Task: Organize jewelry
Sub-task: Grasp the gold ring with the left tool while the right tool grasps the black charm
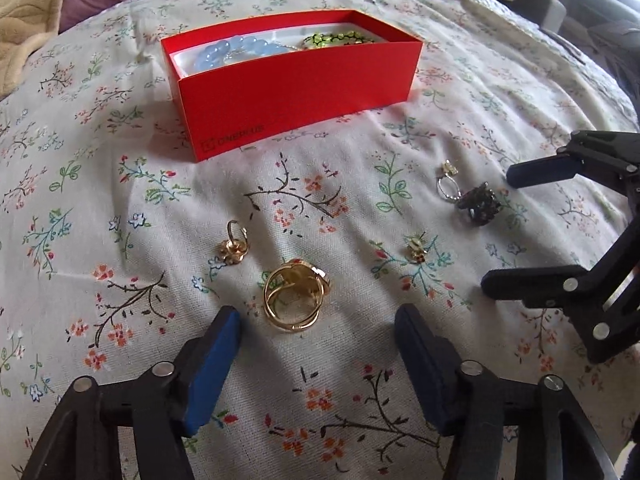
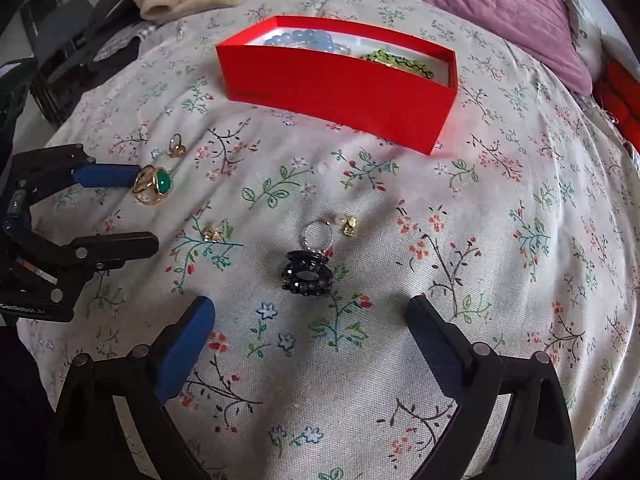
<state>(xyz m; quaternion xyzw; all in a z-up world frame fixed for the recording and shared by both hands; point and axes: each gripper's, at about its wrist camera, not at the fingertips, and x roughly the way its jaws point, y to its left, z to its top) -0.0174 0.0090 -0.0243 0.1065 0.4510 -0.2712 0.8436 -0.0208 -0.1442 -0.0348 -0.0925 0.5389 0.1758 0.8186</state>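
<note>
Floral bedsheet (image 1: 120, 140), red box (image 1: 296, 108) behind rings, both grippers spread, gold ring (image 1: 294, 300) betw. left gripper (image 1: 318, 332) pads, untouched

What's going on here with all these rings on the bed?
A person is sorting jewelry with a hand-held gripper in each hand. A red box on the flowered bedspread already holds blue beads and a green-and-black piece. Several rings lie loose on the cloth. The left gripper is open around a big gold ring with a green stone, not yet gripping it. The right gripper is open just short of a dark sparkly ring.
</note>
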